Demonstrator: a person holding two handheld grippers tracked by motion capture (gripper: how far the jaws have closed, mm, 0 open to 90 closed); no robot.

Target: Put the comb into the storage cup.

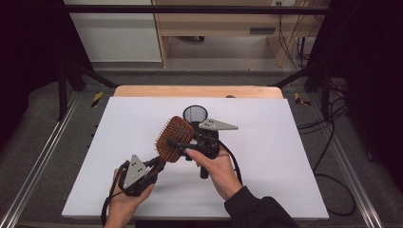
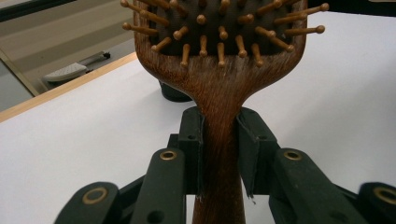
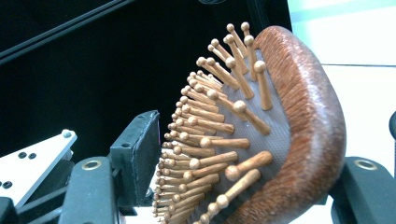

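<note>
- Holding one wooden hairbrush [image 1: 174,137] above the middle of the white desk [image 1: 266,156], two hands work together, each with one tool.
- The left tool [image 1: 158,164] is clenched on the brush's handle: in the left gripper view both black jaws press the narrow neck of the hairbrush [image 2: 219,121] from either side, with the bristle face turned toward the camera.
- The left hand [image 1: 124,199] comes in from the bottom edge of the high view and carries one grey three-cornered plate [image 1: 134,170] on top of its tool.
- The right tool [image 1: 177,142] reaches across the brush's head from the right side; in the right gripper view the head of the hairbrush [image 3: 299,135] stands between the two jaws, one jaw on the bristle side and the other behind the wooden back.
- The bristle-side jaw stands just beside the pin tips, and whether it touches them I cannot tell, so I cannot tell whether this tool is clamped or loose.
- The right hand [image 1: 219,170], in a dark sleeve [image 1: 259,211], carries a second grey plate [image 1: 216,125].
- One black mesh cup [image 1: 195,114] stands upright on the desk just behind the brush.
- The bristles are wooden pins with round tips, in many rows, too many to count.
</note>
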